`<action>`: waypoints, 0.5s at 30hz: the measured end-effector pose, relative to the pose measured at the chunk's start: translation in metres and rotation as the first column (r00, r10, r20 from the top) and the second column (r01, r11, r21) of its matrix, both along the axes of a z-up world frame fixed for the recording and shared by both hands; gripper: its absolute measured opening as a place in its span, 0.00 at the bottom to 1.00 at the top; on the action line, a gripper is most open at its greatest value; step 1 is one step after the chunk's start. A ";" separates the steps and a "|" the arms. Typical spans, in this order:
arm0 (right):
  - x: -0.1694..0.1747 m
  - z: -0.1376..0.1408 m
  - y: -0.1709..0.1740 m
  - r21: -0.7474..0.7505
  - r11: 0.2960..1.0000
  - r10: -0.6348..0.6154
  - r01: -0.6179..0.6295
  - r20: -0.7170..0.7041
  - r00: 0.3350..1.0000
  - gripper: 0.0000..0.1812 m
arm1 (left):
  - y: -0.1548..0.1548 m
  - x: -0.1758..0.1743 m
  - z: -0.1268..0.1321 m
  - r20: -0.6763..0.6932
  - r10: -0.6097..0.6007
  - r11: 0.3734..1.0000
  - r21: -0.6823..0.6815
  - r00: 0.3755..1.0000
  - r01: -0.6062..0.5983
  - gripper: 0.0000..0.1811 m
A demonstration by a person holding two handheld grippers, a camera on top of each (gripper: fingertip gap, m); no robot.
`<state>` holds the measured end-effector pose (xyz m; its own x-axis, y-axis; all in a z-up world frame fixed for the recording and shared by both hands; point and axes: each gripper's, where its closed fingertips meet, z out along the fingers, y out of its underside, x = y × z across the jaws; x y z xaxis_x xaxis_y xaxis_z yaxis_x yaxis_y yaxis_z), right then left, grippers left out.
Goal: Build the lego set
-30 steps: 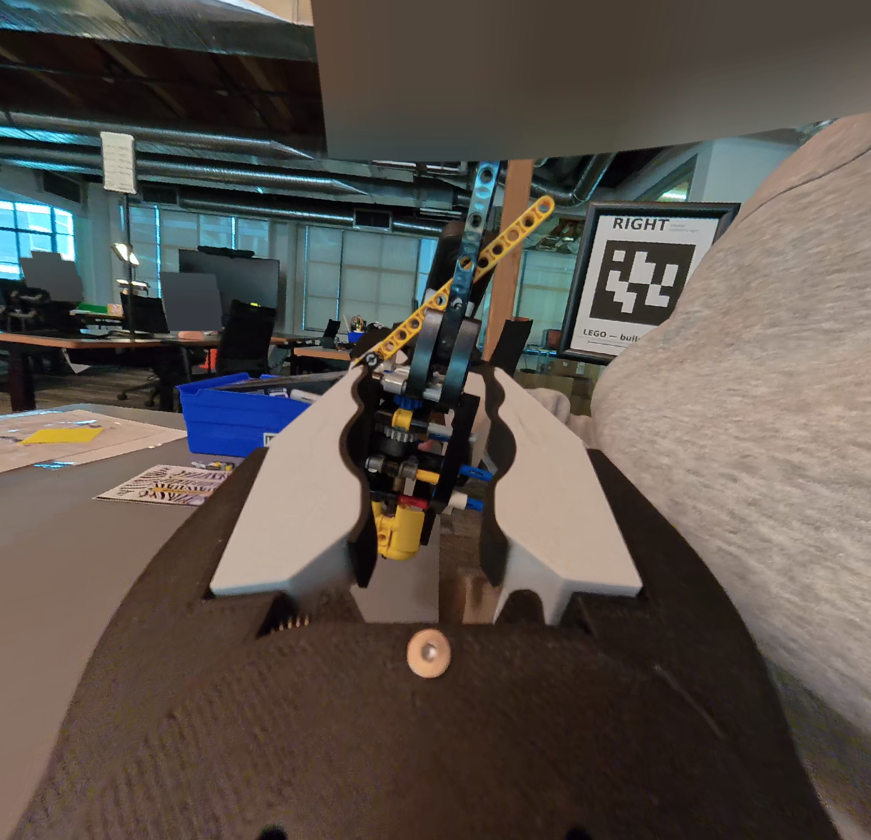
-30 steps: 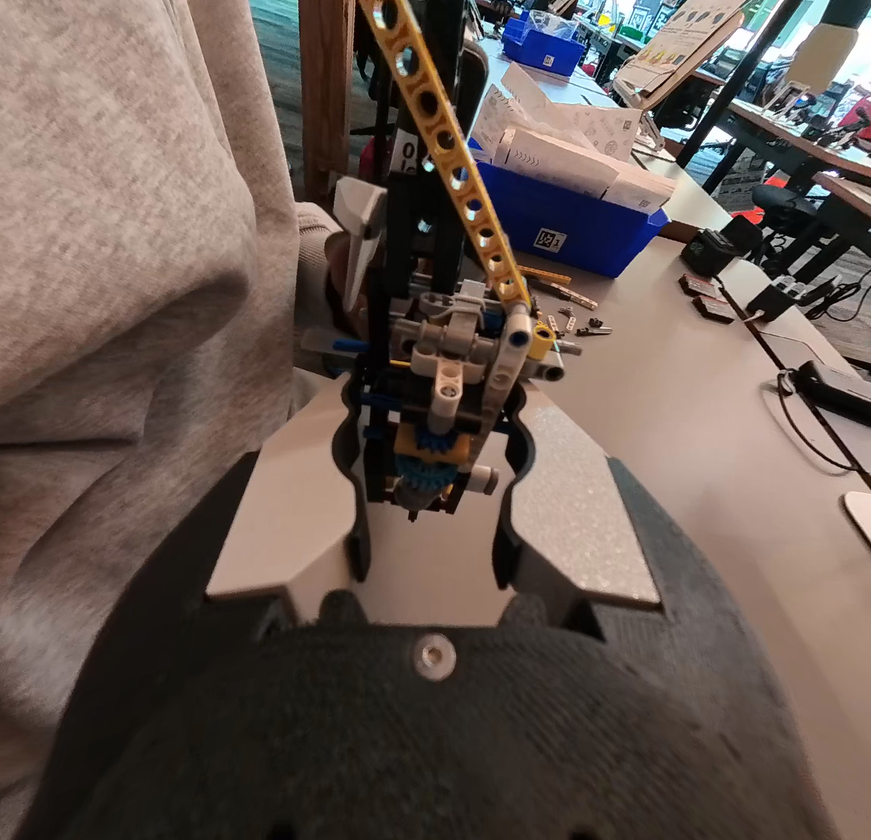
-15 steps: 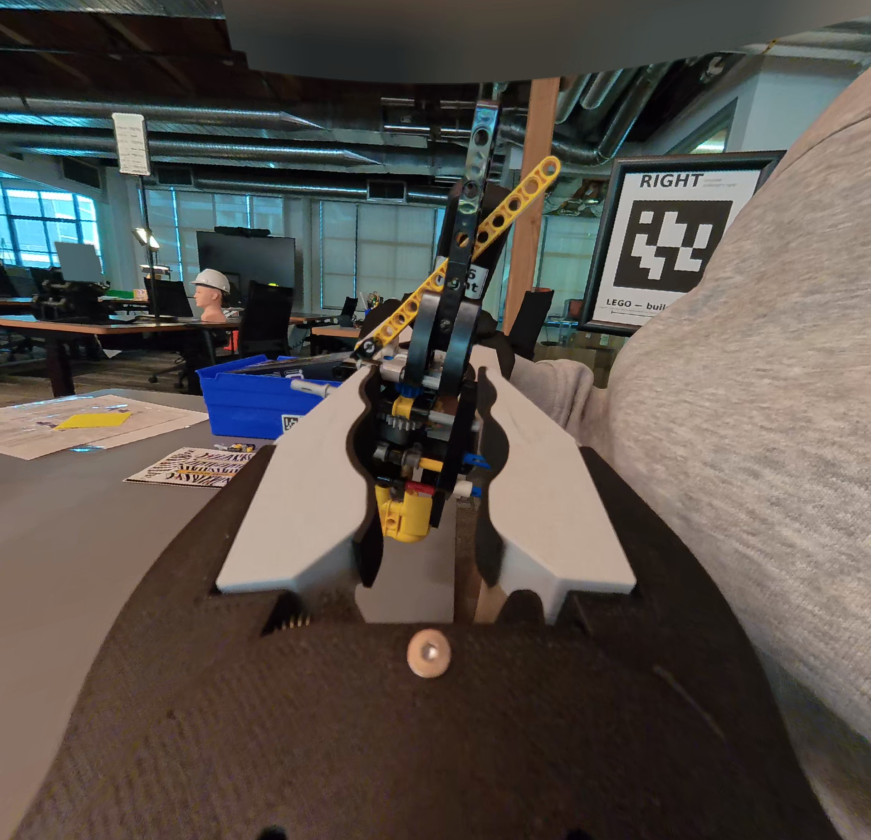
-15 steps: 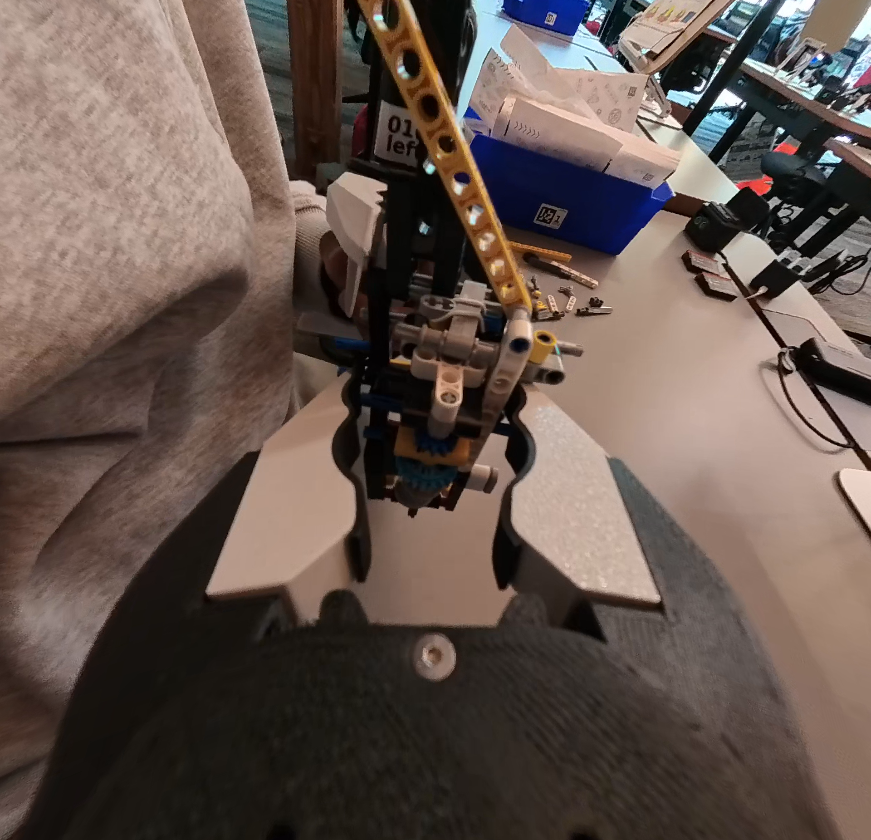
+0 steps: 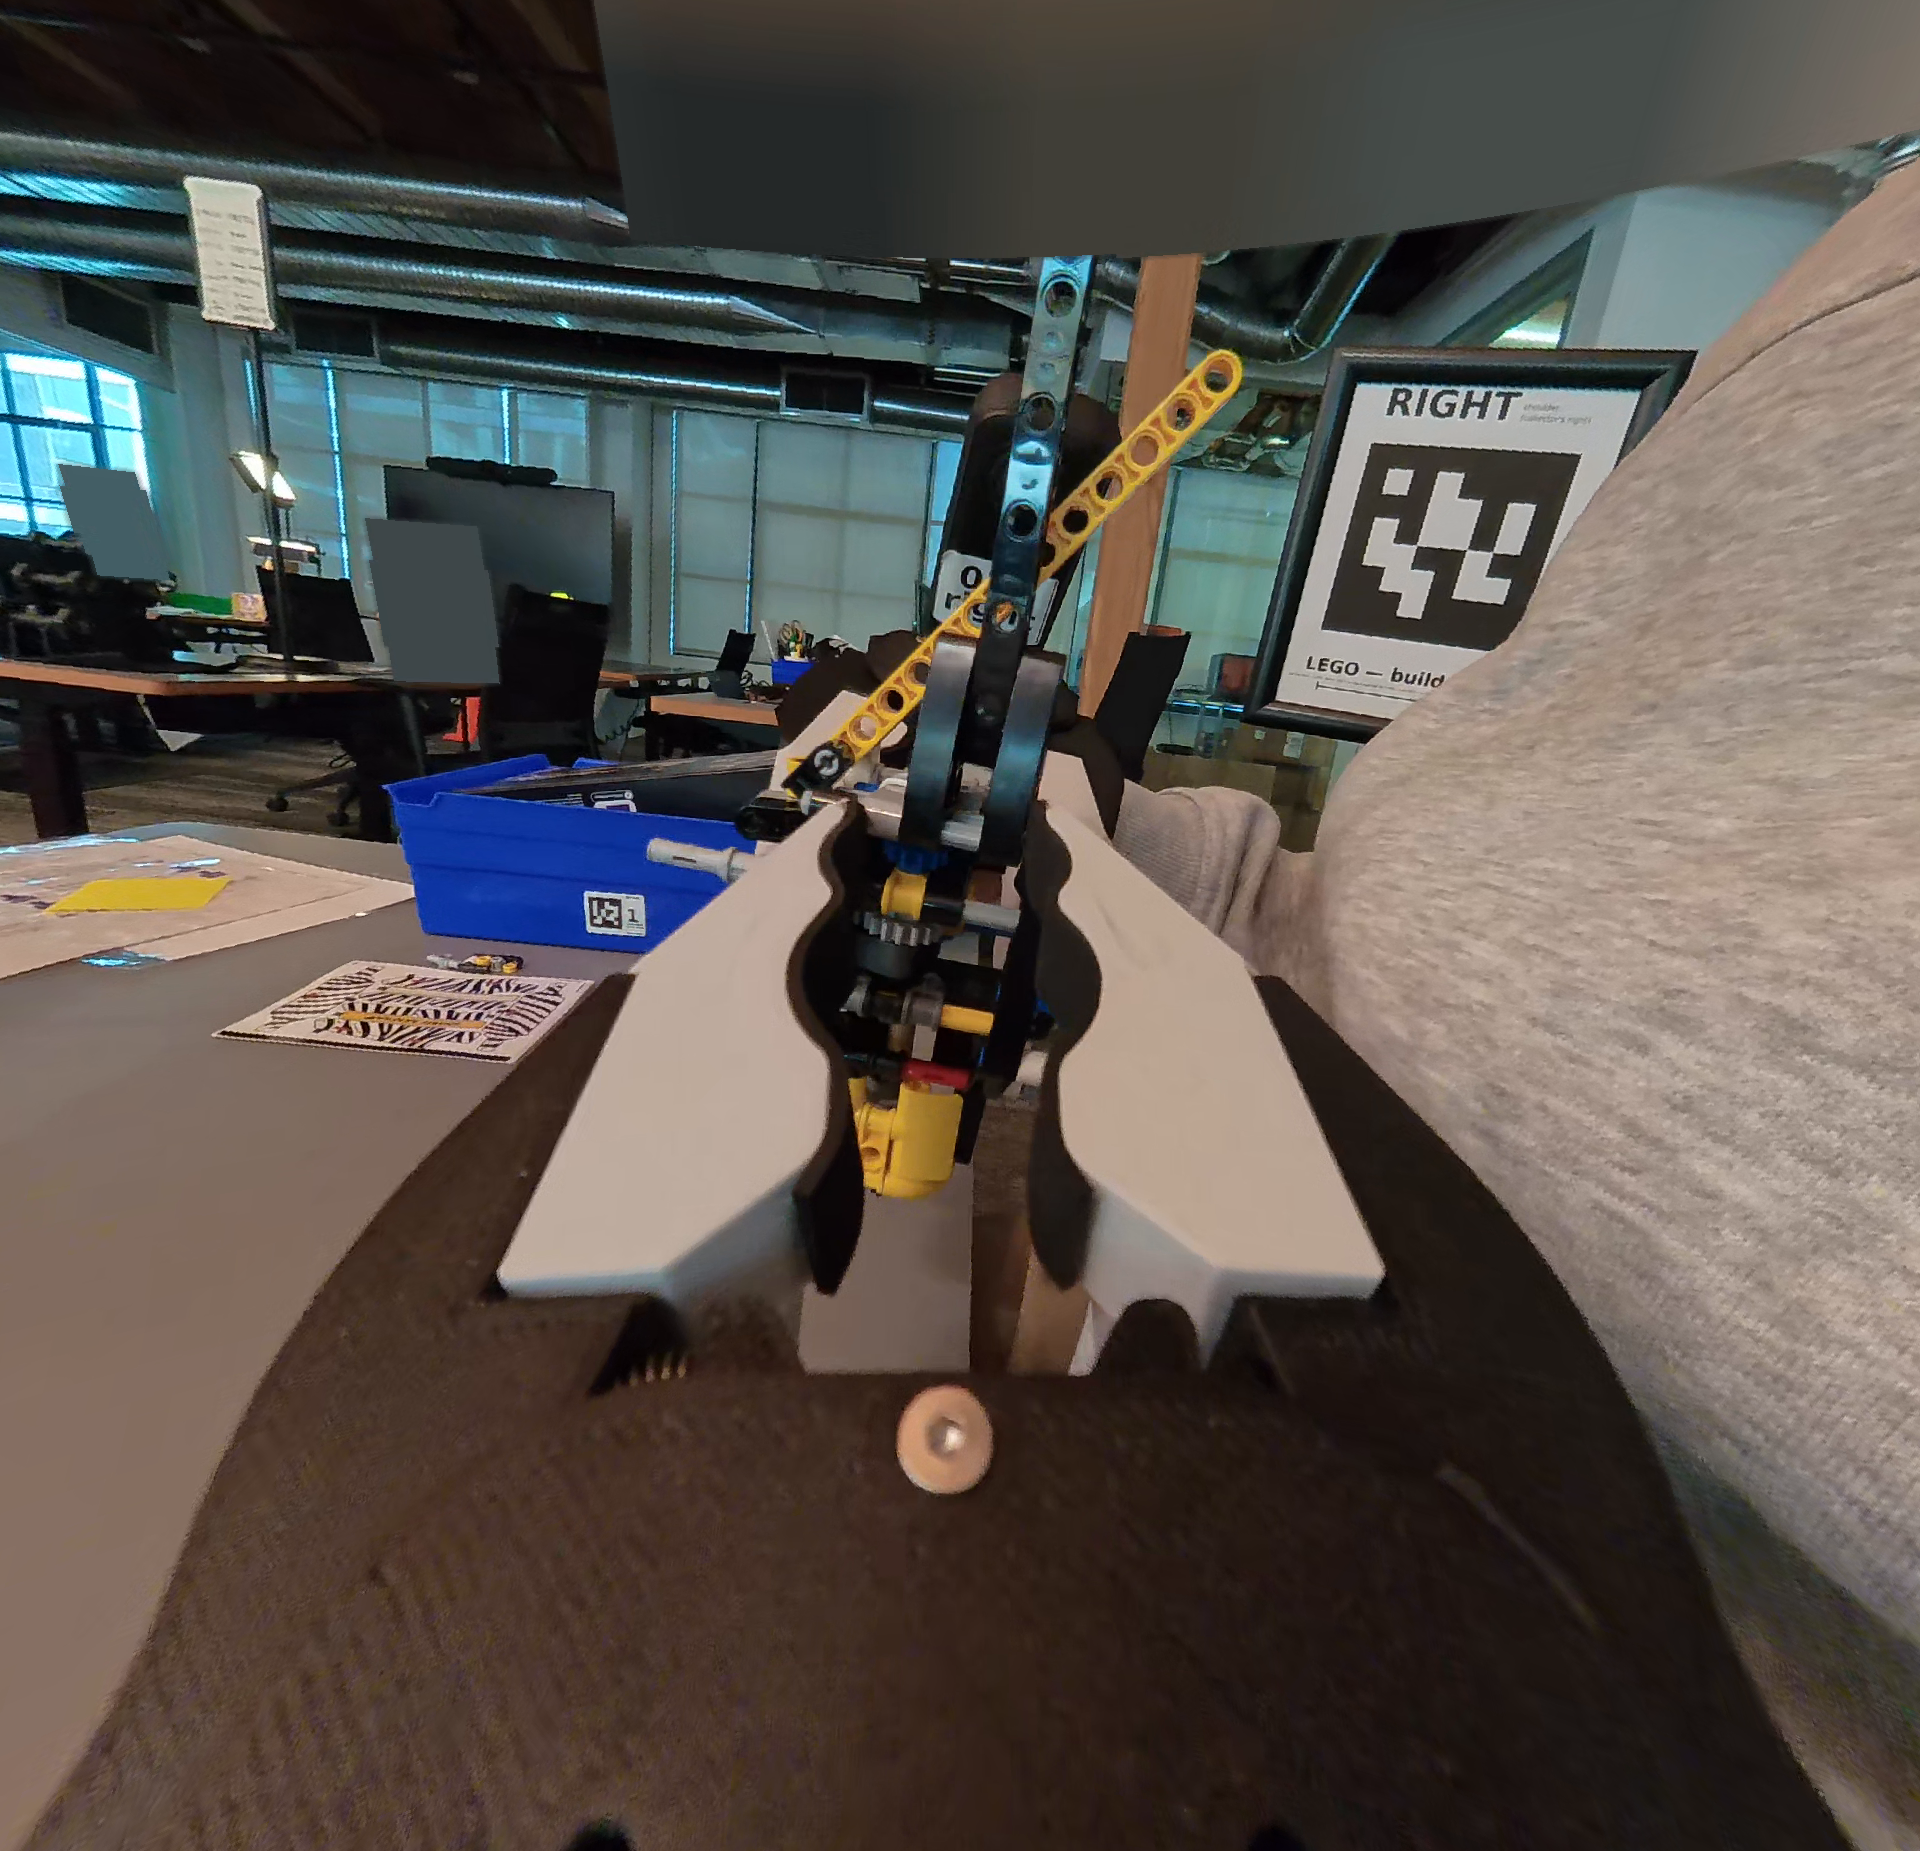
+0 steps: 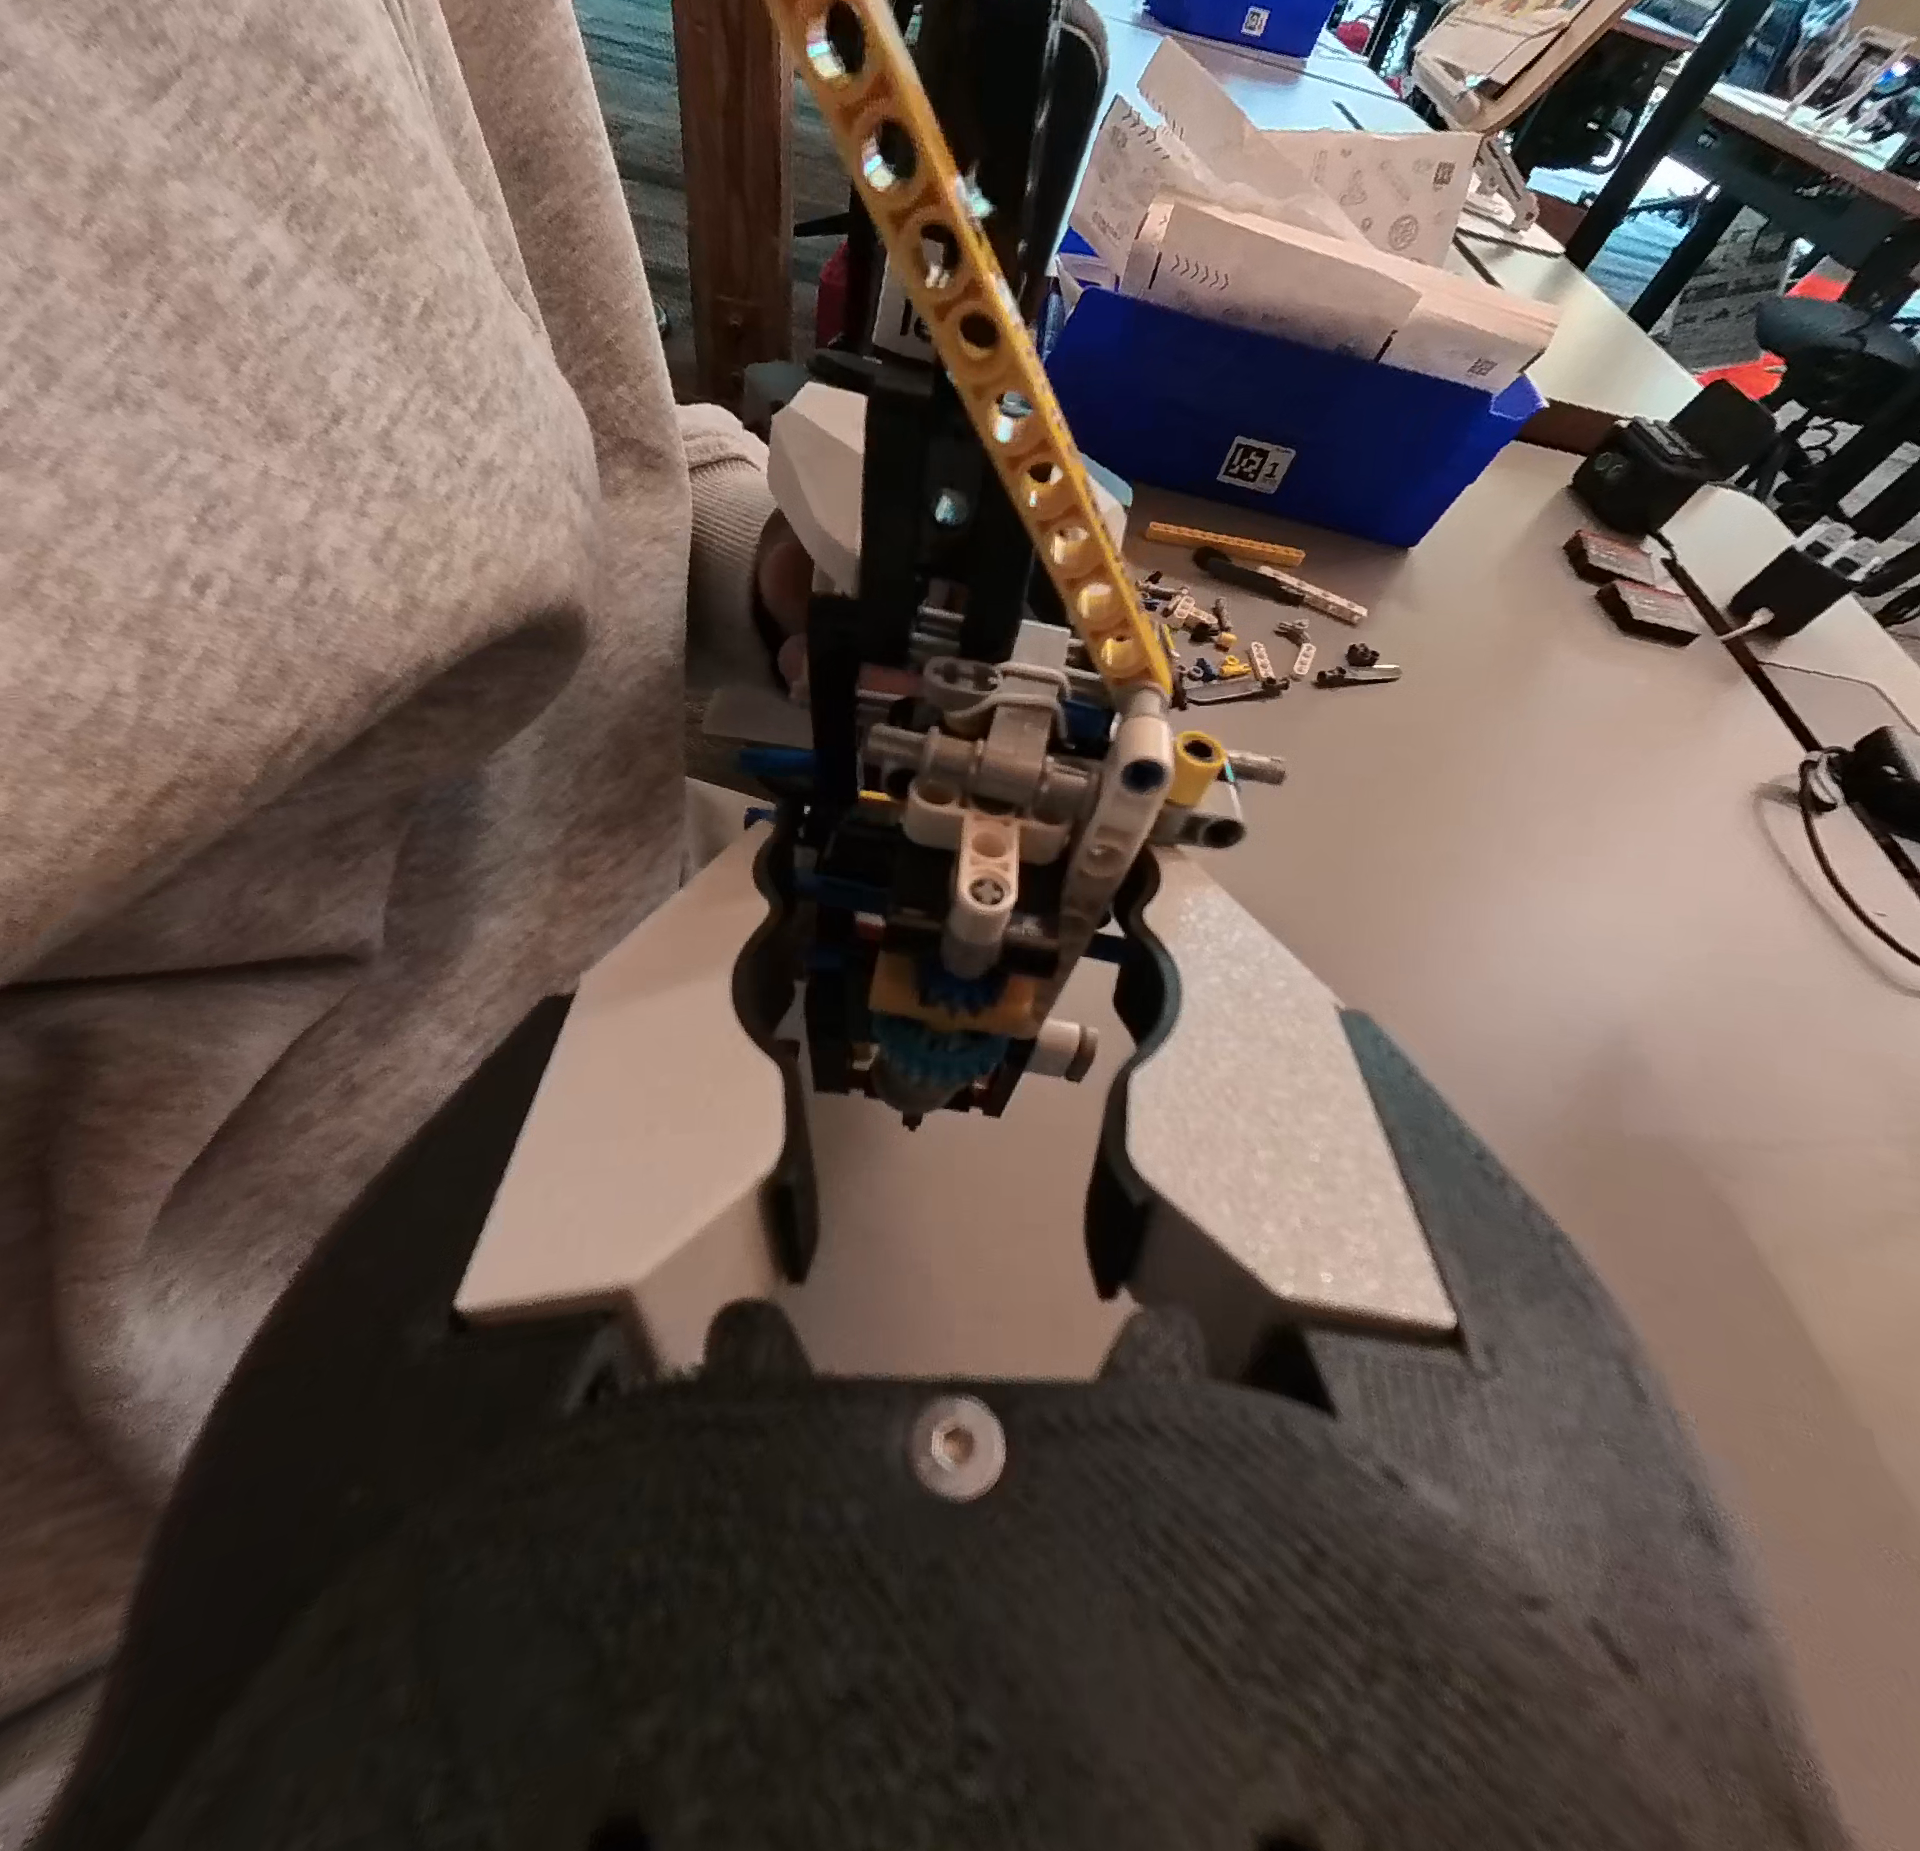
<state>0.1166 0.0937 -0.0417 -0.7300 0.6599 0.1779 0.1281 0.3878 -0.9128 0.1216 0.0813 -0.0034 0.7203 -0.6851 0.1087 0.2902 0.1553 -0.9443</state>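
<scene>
Item: part-built Lego Technic assembly, raised above the bench, between both grippers. Left gripper and right gripper: fingers clamped on its geared core. Yellow beam slants upward. Advice: keep grips steady; avoid knocking the beam.

Lettered framed sign, tagged blue bin
</scene>
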 end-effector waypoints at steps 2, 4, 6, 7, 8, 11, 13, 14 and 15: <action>0.000 0.000 0.000 -0.002 1.000 0.000 0.000 0.002 1.000 0.34 | 0.000 0.000 0.000 0.001 -0.003 1.000 -0.002 1.000 0.003 0.16; 0.000 0.000 -0.001 -0.004 1.000 0.001 -0.001 0.001 1.000 0.34 | 0.000 0.000 0.000 0.005 -0.005 1.000 -0.003 1.000 0.005 0.16; 0.000 0.000 -0.001 -0.005 1.000 0.000 0.000 0.003 1.000 0.34 | 0.000 0.000 0.000 0.007 -0.007 1.000 -0.006 1.000 0.007 0.16; 0.000 0.000 -0.001 -0.004 1.000 -0.001 0.001 0.004 1.000 0.34 | 0.001 0.000 -0.001 0.005 -0.007 1.000 -0.008 1.000 0.007 0.15; 0.000 -0.001 -0.001 -0.005 1.000 -0.001 0.001 0.006 1.000 0.34 | 0.001 0.000 -0.001 0.003 -0.007 1.000 -0.009 1.000 0.007 0.15; -0.001 -0.001 -0.001 -0.007 1.000 -0.002 0.002 0.009 1.000 0.34 | 0.001 0.000 -0.002 0.003 -0.012 1.000 -0.015 1.000 0.012 0.15; -0.001 -0.001 -0.001 -0.006 1.000 -0.002 0.002 0.009 1.000 0.34 | 0.001 0.000 -0.002 0.003 -0.015 1.000 -0.018 1.000 0.015 0.16; -0.001 -0.001 -0.001 -0.006 1.000 -0.002 0.002 0.009 1.000 0.34 | 0.001 0.000 -0.002 0.003 -0.016 1.000 -0.018 1.000 0.016 0.15; -0.001 -0.001 -0.001 -0.006 1.000 -0.002 0.002 0.008 1.000 0.34 | 0.001 0.000 -0.002 0.003 -0.016 1.000 -0.018 1.000 0.016 0.16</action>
<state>0.1153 0.0922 -0.0424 -0.7298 0.6625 0.1685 0.1359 0.3822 -0.9140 0.1214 0.0828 -0.0050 0.7089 -0.6944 0.1232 0.2955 0.1338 -0.9459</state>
